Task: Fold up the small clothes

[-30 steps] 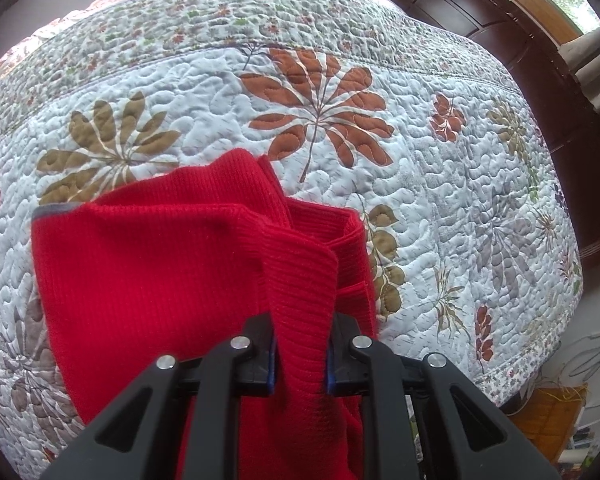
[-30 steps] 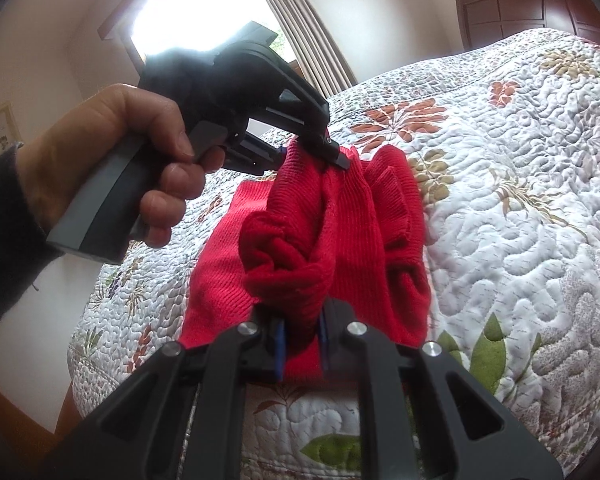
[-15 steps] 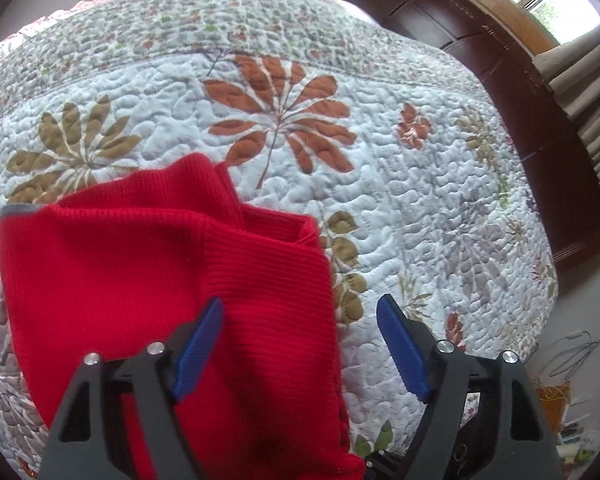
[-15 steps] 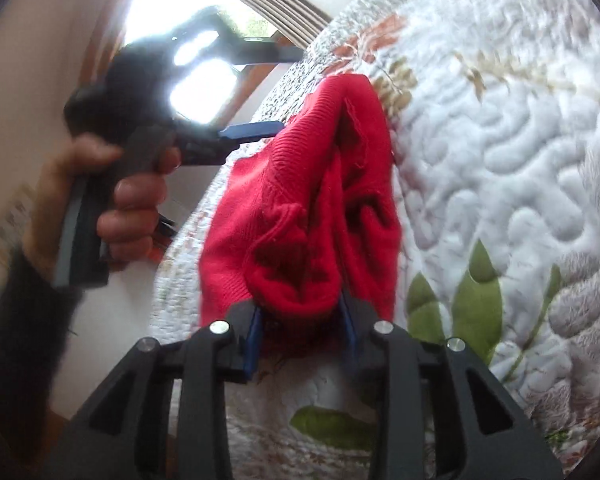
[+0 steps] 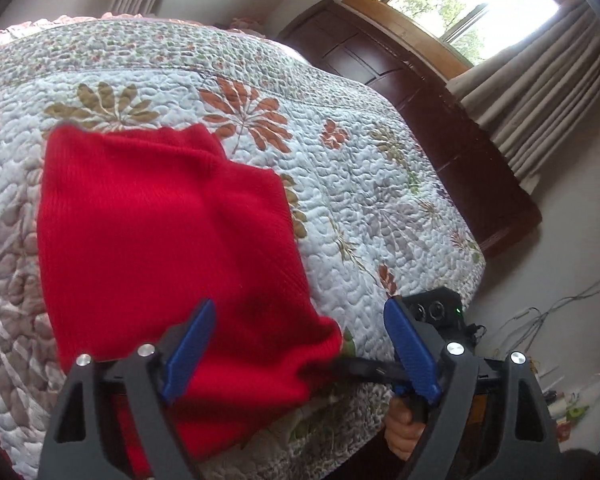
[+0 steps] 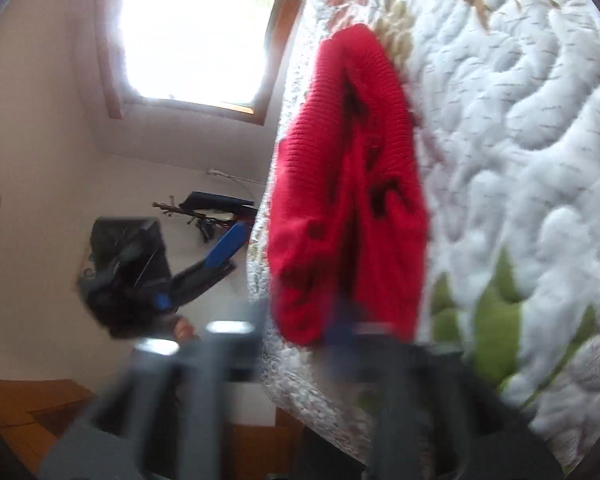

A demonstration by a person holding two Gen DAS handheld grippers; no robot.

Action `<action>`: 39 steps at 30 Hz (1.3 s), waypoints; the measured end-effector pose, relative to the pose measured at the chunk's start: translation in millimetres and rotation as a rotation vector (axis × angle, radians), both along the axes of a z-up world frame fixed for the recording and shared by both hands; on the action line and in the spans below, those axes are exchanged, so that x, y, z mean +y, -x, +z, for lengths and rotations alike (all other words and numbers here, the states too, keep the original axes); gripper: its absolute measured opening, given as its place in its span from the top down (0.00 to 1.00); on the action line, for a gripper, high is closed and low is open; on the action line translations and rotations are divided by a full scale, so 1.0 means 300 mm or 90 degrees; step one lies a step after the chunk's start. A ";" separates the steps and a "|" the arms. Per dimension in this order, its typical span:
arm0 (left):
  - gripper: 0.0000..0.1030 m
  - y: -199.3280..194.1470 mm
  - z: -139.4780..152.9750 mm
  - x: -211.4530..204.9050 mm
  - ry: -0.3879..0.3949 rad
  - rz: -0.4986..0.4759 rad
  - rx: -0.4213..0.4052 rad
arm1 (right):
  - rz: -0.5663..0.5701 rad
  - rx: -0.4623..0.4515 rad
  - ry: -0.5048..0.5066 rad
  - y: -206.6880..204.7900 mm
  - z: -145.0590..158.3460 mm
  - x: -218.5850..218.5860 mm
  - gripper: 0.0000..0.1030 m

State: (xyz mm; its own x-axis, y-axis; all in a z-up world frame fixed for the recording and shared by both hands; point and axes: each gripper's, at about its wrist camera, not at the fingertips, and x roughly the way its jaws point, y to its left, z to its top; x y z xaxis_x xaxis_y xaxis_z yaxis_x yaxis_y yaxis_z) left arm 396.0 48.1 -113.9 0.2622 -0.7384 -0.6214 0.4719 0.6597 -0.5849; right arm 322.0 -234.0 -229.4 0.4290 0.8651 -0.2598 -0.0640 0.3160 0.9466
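A red knit garment (image 5: 168,232) lies mostly flat on the floral quilt (image 5: 360,184), its near corner hanging toward the bed edge. My left gripper (image 5: 300,348) hovers open above that near edge, blue pads wide apart and nothing between them. In the right wrist view, which is blurred, the garment (image 6: 348,200) is bunched just ahead of my right gripper (image 6: 300,332). One black finger (image 5: 364,365) of it reaches the garment's corner, and a hand (image 5: 400,428) holds it. Whether it still grips the cloth is unclear. The left gripper (image 6: 236,256) shows open at left.
The quilt drops off at the bed edge (image 5: 340,412) close to both grippers. A dark wooden cabinet (image 5: 440,120) and grey curtains (image 5: 540,92) stand beyond the bed. Cables (image 5: 560,308) lie on the floor at right.
My left gripper let go of the red garment, opened wide and drew back upward. The garment dropped flatter onto the quilt. The right gripper swung low beside the bed edge and its jaws widened.
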 end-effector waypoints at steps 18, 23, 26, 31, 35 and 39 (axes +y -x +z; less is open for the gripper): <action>0.17 0.173 -0.161 -0.204 0.008 -0.159 -0.052 | -0.007 -0.017 0.183 -0.490 0.186 -0.017 0.89; 0.17 0.155 -0.225 -0.224 0.009 -0.163 -0.033 | -0.050 -0.108 0.235 -0.457 0.264 -0.054 0.96; 0.17 0.135 -0.262 -0.226 0.023 -0.159 -0.023 | -0.072 -0.097 0.304 -0.483 0.241 -0.078 0.96; 0.17 0.131 -0.269 -0.218 0.034 -0.157 -0.023 | -0.043 -0.061 0.323 -0.517 0.124 -0.066 0.91; 0.17 0.155 -0.206 -0.206 0.052 -0.162 -0.040 | -0.055 -0.099 0.278 -0.439 0.224 -0.102 0.84; 0.16 0.173 -0.176 -0.215 0.071 -0.180 -0.058 | -0.012 -0.147 0.269 -0.329 0.308 -0.054 0.84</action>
State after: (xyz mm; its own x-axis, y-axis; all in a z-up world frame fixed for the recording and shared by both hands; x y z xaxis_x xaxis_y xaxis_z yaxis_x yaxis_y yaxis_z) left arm 344.1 -16.5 -166.5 0.0872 -0.8524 -0.5155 0.6807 0.4288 -0.5939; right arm 420.6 -250.1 -137.0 0.5314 0.6958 -0.4832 -0.2487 0.6734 0.6962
